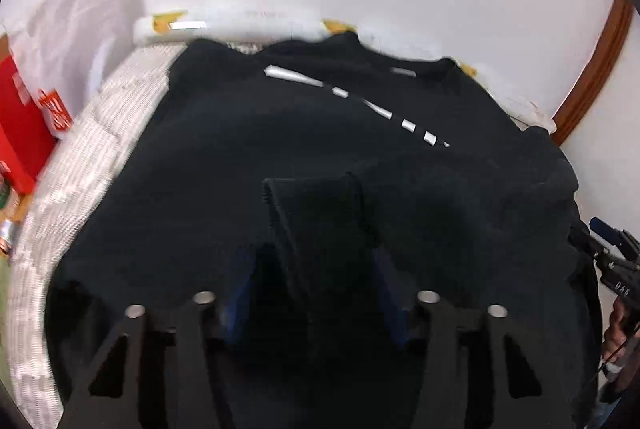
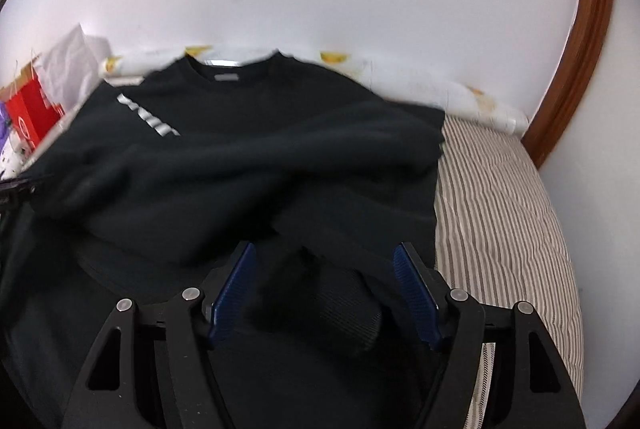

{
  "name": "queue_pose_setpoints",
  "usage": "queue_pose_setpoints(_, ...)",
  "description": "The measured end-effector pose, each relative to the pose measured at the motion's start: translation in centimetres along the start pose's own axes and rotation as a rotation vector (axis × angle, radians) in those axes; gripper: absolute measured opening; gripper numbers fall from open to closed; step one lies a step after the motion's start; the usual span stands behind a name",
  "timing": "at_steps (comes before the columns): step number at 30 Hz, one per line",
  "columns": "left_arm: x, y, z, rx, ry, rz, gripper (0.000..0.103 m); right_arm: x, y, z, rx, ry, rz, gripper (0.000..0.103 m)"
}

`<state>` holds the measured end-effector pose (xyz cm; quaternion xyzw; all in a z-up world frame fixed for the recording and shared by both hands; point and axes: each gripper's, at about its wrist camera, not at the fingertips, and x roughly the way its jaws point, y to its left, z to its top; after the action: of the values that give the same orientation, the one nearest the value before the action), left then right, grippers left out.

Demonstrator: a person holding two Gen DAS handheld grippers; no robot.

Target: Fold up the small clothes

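A black sweatshirt (image 1: 280, 133) with a white dashed stripe lies spread on a striped bed (image 1: 100, 133), collar toward the wall. It also shows in the right wrist view (image 2: 248, 149), with a sleeve folded across the body. My left gripper (image 1: 316, 269) is open over the lower part of the sweatshirt, with a black ribbed cuff (image 1: 316, 197) lying between its blue pads. My right gripper (image 2: 324, 277) is open above the hem, with a ribbed cuff (image 2: 344, 309) between the fingers, not pinched. The right gripper also shows at the right edge of the left wrist view (image 1: 612, 249).
A white wall stands behind the bed. A white and yellow bolster (image 1: 248, 21) lies along the wall. A red box (image 1: 24, 117) and a white bag (image 1: 68, 21) sit at the left. A brown wooden frame (image 2: 576, 61) curves at the right. Bare striped mattress (image 2: 504, 213) shows right of the sweatshirt.
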<state>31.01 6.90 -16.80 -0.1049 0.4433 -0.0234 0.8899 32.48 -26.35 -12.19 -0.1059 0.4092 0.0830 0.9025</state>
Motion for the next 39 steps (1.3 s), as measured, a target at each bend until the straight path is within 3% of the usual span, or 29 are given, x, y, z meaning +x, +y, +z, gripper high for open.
queue_pose_setpoints(7, 0.1, -0.4, 0.6, -0.001, -0.005, -0.023, 0.025, 3.4, 0.8, 0.5, -0.093, 0.027, -0.075, 0.065)
queue_pose_setpoints(9, 0.2, -0.8, 0.7, 0.009, -0.004, -0.026, 0.019, 4.5, 1.1, 0.7, -0.109, 0.041, -0.089, 0.055)
queue_pose_setpoints(10, 0.3, -0.9, 0.8, 0.012, -0.002, -0.026, 0.014, 5.0, 1.3, 0.8, -0.13, 0.046, -0.101, 0.037)
queue_pose_setpoints(11, 0.4, -1.1, 1.0, 0.015, -0.004, -0.025, 0.008, 5.1, 1.6, 0.8, -0.149, 0.047, -0.095, 0.027)
queue_pose_setpoints(14, -0.6, -0.8, 1.9, 0.014, -0.042, -0.044, 0.006, 3.9, 1.7, 1.1, -0.201, -0.004, -0.082, 0.02)
queue_pose_setpoints(18, -3.3, 0.2, 3.9, 0.004, -0.136, -0.031, 0.006, -0.3, -0.5, 1.6, -0.165, -0.094, 0.029, 0.019)
queue_pose_setpoints(20, -4.4, 1.0, 4.9, -0.011, -0.163, -0.033, 0.006, -1.6, -0.8, 1.4, -0.179, -0.112, 0.036, 0.019)
queue_pose_setpoints(26, -5.3, 2.4, 5.4, -0.037, -0.167, -0.047, 0.006, -1.7, -2.5, -0.2, -0.115, -0.066, 0.098, 0.021)
queue_pose_setpoints(30, -4.8, 2.0, 5.0, -0.032, -0.146, -0.059, 0.006, 0.4, -2.7, -1.2, -0.059, -0.003, 0.096, 0.024)
queue_pose_setpoints(32, -4.6, 1.6, 4.9, -0.02, -0.14, -0.053, 0.006, 1.7, -2.7, -1.3, -0.04, 0.028, 0.076, 0.032)
queue_pose_setpoints(34, -4.6, 1.4, 4.8, -0.013, -0.134, -0.05, 0.006, 2.0, -2.7, -1.2, -0.036, 0.057, 0.056, 0.033)
queue_pose_setpoints(39, -4.6, 1.8, 4.9, -0.025, -0.124, -0.055, 0.006, -1.0, -2.2, -0.5, -0.076, -0.044, 0.037, 0.039)
